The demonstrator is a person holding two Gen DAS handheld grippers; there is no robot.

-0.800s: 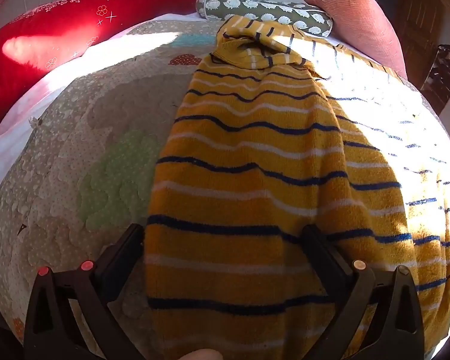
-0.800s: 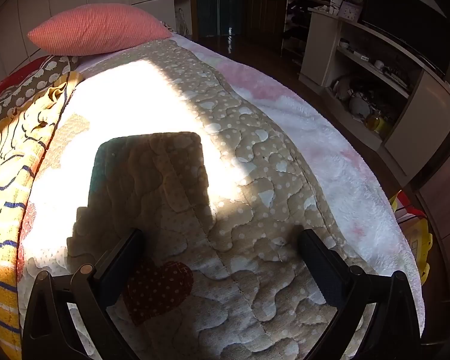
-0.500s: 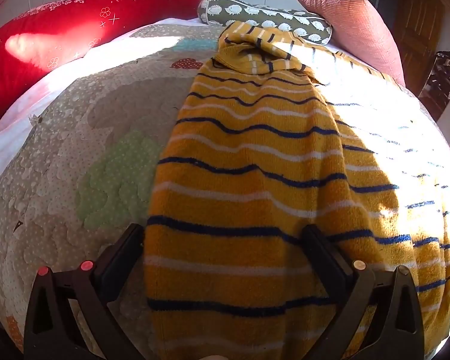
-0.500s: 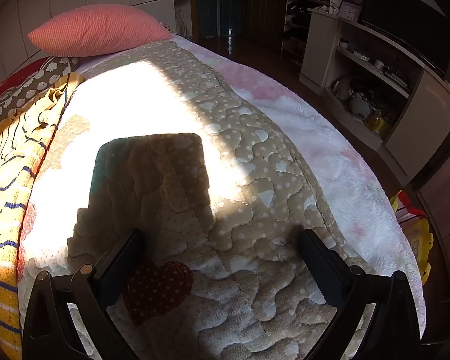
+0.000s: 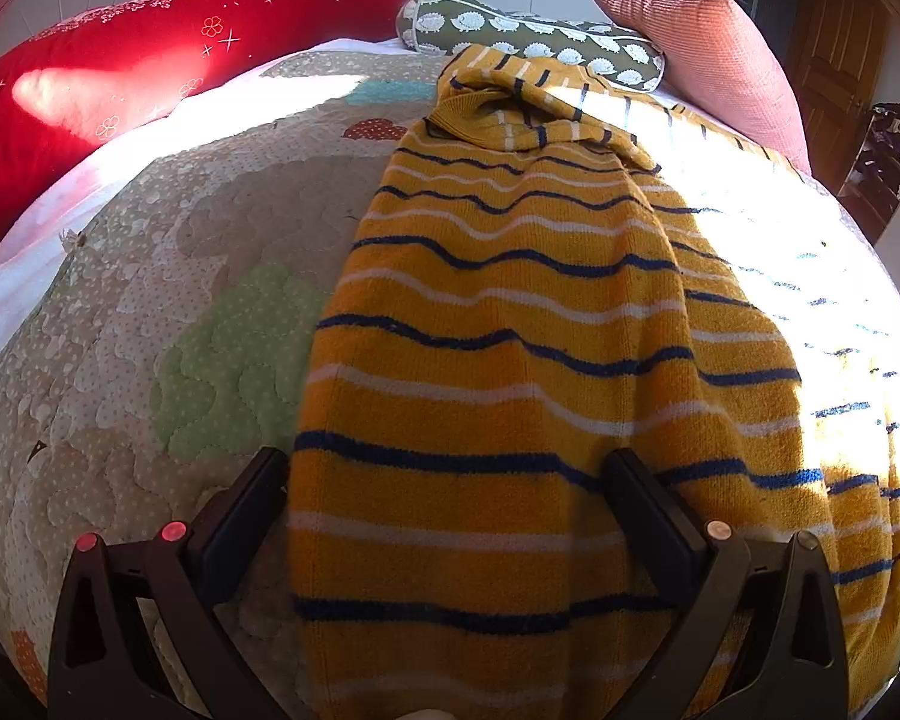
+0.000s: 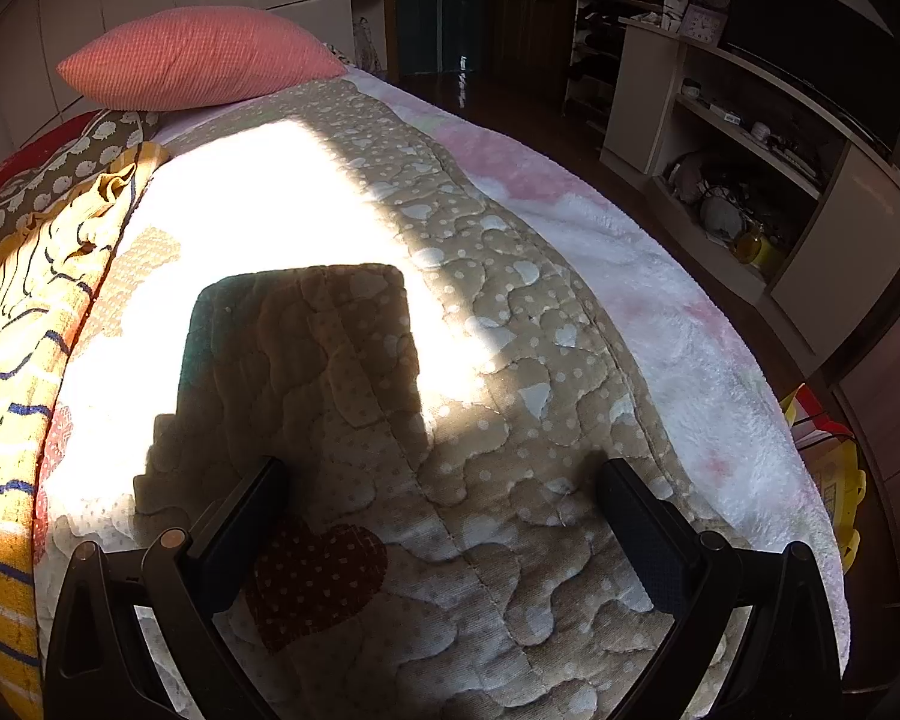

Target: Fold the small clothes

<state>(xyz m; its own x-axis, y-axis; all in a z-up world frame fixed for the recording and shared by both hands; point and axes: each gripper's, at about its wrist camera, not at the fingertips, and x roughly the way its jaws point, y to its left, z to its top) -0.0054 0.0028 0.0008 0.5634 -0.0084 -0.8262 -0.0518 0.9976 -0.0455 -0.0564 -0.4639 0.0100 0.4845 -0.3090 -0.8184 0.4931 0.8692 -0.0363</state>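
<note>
Bed with quilt [image 6: 510,312], dotted beige patchwork, half in sun. Sweater [image 5: 498,396], yellow with blue and white stripes, flat on quilt, collar toward pillows. Red pillow [image 5: 90,78], hedgehog bolster [image 5: 528,42], pink pillow [image 6: 198,57] at head of bed. Shelf unit [image 6: 750,138] beyond bed's far side. Left claw [image 5: 447,486] spread wide over sweater hem, gripping nothing. Right claw [image 6: 441,495] spread wide over bare quilt beside sweater.

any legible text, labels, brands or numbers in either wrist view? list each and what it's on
None can be read.
Clock on the shelf unit: face too small to read.
Yellow and red bag beside the bed: any print too blurred.
Striped sweater, quilt and pillows: patterns only, no lettering.
</note>
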